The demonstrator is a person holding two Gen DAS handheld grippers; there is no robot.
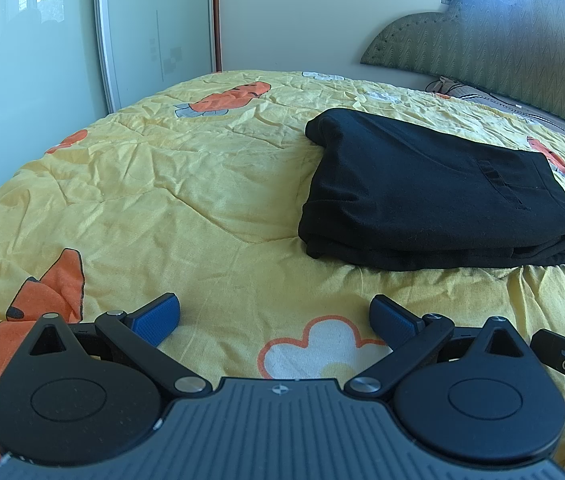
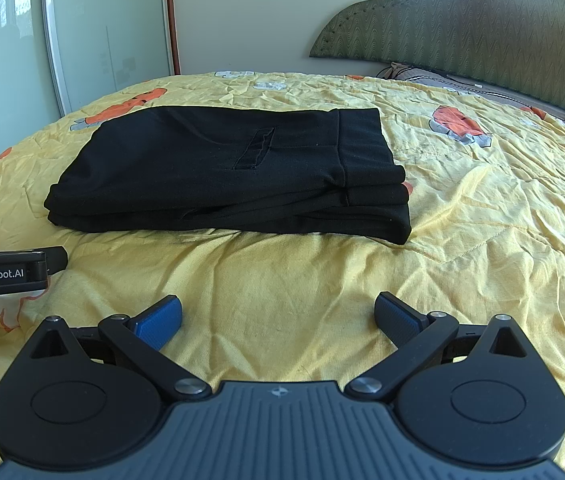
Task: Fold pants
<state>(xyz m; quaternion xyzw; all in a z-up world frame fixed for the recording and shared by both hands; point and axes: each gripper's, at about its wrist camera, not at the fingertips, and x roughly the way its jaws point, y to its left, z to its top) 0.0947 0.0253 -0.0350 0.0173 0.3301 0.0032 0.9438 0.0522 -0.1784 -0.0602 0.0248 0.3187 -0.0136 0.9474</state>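
Both claws sit low over the yellow bedspread [image 1: 162, 200], side by side, and neither is holding anything. The left gripper [image 1: 274, 316] is spread wide with just quilt between its blue pads, and the right gripper [image 2: 278, 316] is the same, jaws wide apart, nothing pinched.

Just ahead lie the black pants [image 2: 226, 172], already in a neat stacked rectangle with several layers showing along the near edge. The long side runs left to right across both views. From the right claw the stack is pretty much dead ahead; from the left one it's off to the right, so I'd say the right is the closer one. The folding looks basically done to me. Behind it all is the green headboard [image 2: 462, 28].
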